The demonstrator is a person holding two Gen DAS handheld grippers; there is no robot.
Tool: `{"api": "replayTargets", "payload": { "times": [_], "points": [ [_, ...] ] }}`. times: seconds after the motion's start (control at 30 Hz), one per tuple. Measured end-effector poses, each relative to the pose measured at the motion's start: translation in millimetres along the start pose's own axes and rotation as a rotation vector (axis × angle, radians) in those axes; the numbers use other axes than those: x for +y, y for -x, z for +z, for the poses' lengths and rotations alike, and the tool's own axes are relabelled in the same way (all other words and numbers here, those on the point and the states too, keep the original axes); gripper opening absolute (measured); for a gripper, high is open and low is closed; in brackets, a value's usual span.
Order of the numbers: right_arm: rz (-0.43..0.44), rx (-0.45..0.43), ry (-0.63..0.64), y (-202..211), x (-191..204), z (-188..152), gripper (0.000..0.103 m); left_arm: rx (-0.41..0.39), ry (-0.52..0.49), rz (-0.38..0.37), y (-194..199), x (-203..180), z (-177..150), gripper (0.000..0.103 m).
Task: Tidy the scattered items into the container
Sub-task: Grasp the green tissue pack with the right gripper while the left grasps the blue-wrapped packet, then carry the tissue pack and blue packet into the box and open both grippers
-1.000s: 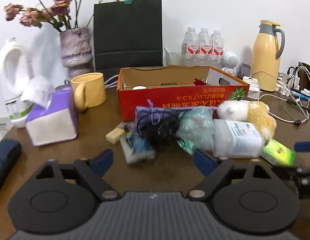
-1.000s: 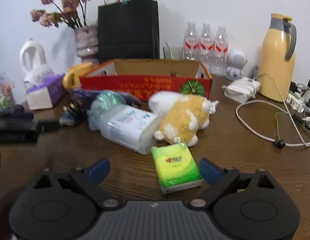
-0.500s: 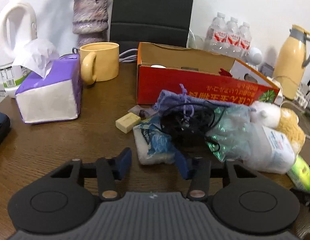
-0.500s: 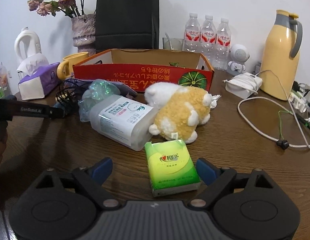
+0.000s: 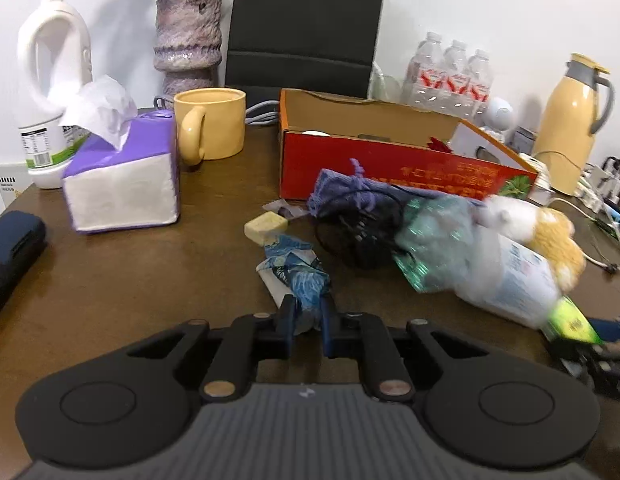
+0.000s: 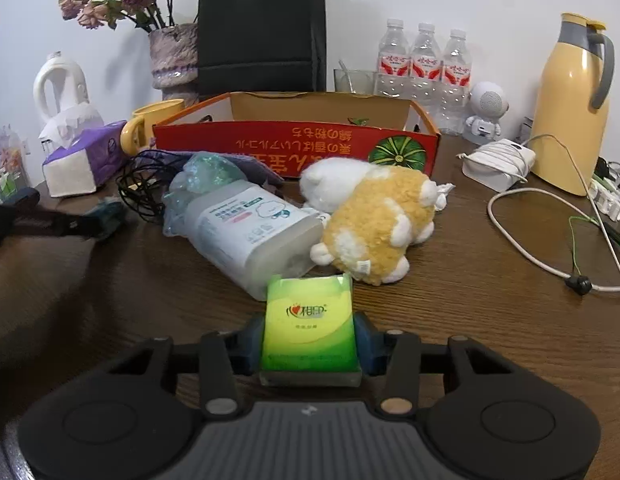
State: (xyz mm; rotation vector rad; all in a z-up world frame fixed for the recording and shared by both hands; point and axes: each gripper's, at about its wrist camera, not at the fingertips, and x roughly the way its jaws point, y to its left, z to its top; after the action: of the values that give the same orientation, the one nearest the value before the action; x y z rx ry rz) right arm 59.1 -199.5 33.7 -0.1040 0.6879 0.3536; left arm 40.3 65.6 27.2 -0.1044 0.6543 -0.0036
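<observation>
Both hands are going for a pick at once. Low in the left wrist view, the left gripper (image 5: 306, 322) has its jaws closing hard on a crumpled blue-and-white wrapper (image 5: 295, 276), the near end bunched between the blue pads while the rest lies flat on the brown table (image 5: 121, 280). Bottom centre of the right wrist view, the right gripper (image 6: 310, 340) has jaws closing on the green tissue pack (image 6: 310, 320), pads pressed to both of its long sides.

The container, a red cardboard box (image 6: 297, 146), sits open-topped in the upper middle of that frame, behind the clutter.

To do this well, I'd say lift straight up before heading back. The tissue pack's far edge sits just beside the white wipes canister (image 6: 249, 236) and near the plush toy (image 6: 374, 220), so dragging forward could shove them. The wrapper looks limp and thin; only its end is pinched, so a slow lift would show whether it comes along. The tangled black cable (image 5: 358, 236) lies close behind it, worth clearing. Then carry both over the box's front wall and drop inside.
</observation>
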Motion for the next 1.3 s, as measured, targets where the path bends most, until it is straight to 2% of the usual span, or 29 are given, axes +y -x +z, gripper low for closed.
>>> {"api": "replayTargets", "payload": {
  "times": [0.17,0.3,0.47,0.63,0.73,0.83,0.93,1.03,1.1,1.3],
  "points": [
    [0.005,0.001,-0.014,11.9,1.5,-7.0,0.044,-0.035,-0.051,0.008,40.0,-12.8,-21.0,0.013],
    [0.011,-0.038,-0.018,35.4,6.2,-13.3,0.044,-0.077,-0.059,-0.011,68.5,-23.3,-36.7,0.013],
    [0.011,-0.142,-0.02,76.1,12.2,-17.3,0.044,-0.23,-0.13,0.052,105.1,-49.2,-54.4,0.013],
    [0.008,-0.308,-0.058,117.7,12.4,-24.1,0.044,-0.402,-0.125,0.064,141.1,-66.6,-69.1,0.013],
    [0.006,-0.383,-0.066,136.3,11.6,-28.2,0.044,-0.435,-0.152,0.054,150.5,-73.1,-72.3,0.013],
    [0.007,-0.406,-0.065,144.5,10.4,-28.1,0.044,-0.437,-0.152,0.045,151.6,-75.1,-71.1,0.013],
    [0.024,-0.402,-0.076,141.1,8.6,-21.5,0.044,-0.428,-0.137,0.027,145.7,-73.3,-60.4,0.013],
    [0.034,-0.412,-0.068,133.9,7.5,-2.8,0.044,-0.414,-0.108,-0.009,131.7,-70.8,-34.3,0.013],
    [0.037,-0.435,-0.057,127.3,5.6,23.1,0.044,-0.432,-0.088,-0.034,119.4,-69.2,-4.6,0.013],
    [0.049,-0.507,-0.015,109.7,-8.6,120.2,0.044,-0.453,-0.035,-0.043,84.7,-64.9,98.6,0.013]
  ]
}}
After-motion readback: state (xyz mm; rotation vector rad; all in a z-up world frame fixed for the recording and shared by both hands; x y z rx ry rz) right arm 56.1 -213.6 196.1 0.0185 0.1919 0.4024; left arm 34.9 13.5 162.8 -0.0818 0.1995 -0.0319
